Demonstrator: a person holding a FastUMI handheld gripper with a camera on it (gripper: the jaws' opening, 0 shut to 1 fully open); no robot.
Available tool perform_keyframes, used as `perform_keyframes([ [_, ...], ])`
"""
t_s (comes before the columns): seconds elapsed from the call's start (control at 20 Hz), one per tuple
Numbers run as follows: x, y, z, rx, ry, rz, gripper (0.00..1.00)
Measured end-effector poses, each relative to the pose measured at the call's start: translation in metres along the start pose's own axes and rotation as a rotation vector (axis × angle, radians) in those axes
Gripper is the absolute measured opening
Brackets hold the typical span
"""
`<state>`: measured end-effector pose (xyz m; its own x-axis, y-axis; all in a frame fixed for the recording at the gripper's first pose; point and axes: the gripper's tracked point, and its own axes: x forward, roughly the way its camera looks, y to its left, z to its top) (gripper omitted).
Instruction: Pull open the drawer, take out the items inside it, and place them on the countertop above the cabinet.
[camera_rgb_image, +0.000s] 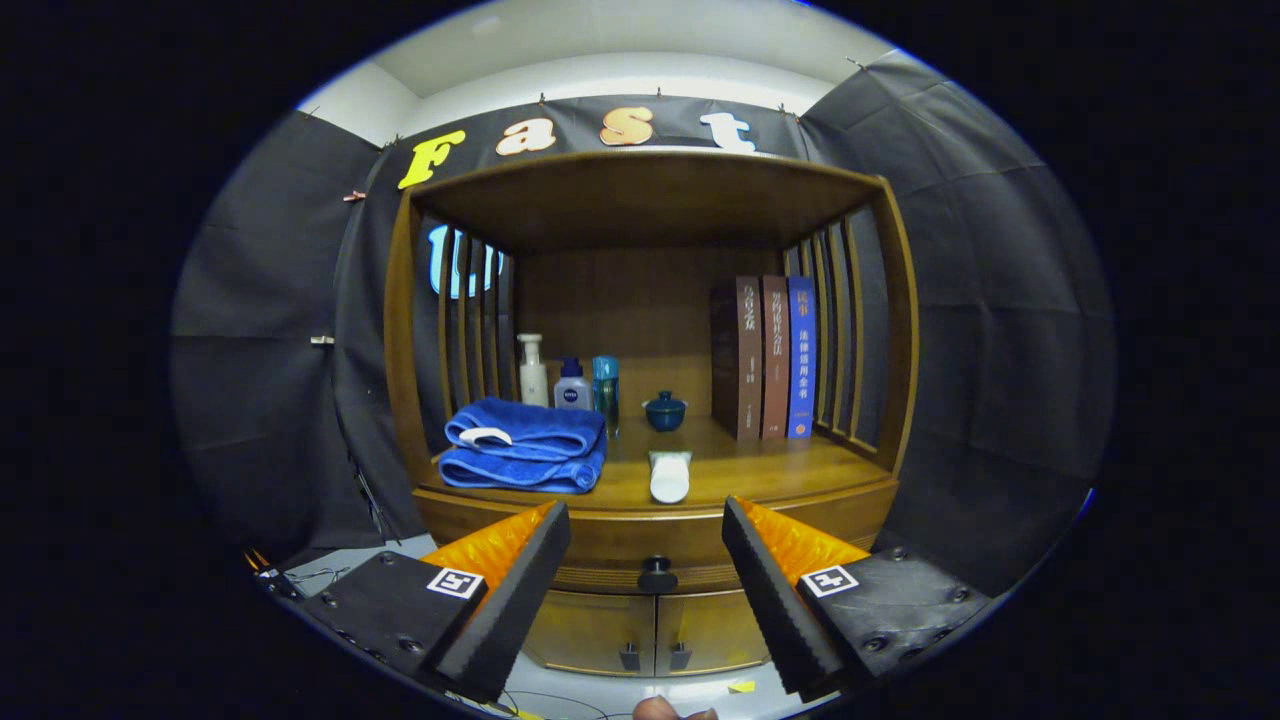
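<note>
The gripper (645, 515) stood open, its 2 black fingers (520, 580) spread wide with nothing held between them, orange panels showing on their backs. It faced a wooden cabinet (900, 330) square on, some way off. The drawer (620, 545) ran across the cabinet front just under the countertop (780, 470), and it was shut; its dark round knob (657, 573) sat in the gap between the 2 fingers, beyond their tips and apart from both. Whatever lay inside the drawer could not be seen. Below the drawer were 2 small cabinet doors (655, 630), closed, with a pair of small handles side by side where they met. On the countertop, a folded blue towel (525, 445) lay toward the left front, with 3 bottles behind it: a white pump bottle (532, 370), a small white bottle with a blue cap (572, 385), and a teal bottle (605, 385), standing close together in a row. A small dark blue lidded cup (665, 411) stood near the middle toward the back. Ahead of it, near the front edge and directly above the knob, lay a white oblong object (670, 476) whose kind I could not tell. At the right, 3 books (765, 357) stood upright against the slatted side, 2 brown and 1 blue, touching each other. A fingertip (660, 710) showed at the very bottom, below the cabinet doors.
</note>
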<state>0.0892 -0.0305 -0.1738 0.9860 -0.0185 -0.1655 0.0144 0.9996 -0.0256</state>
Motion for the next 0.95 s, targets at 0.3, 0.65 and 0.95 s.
perform_keyframes([
  [0.3,-0.034,0.01,0.045,0.043,-0.043,0.024,0.99],
  [0.65,-0.053,0.009,0.072,0.004,-0.082,0.018,0.99],
  [0.95,-0.053,0.006,0.074,0.02,-0.082,0.021,0.99],
])
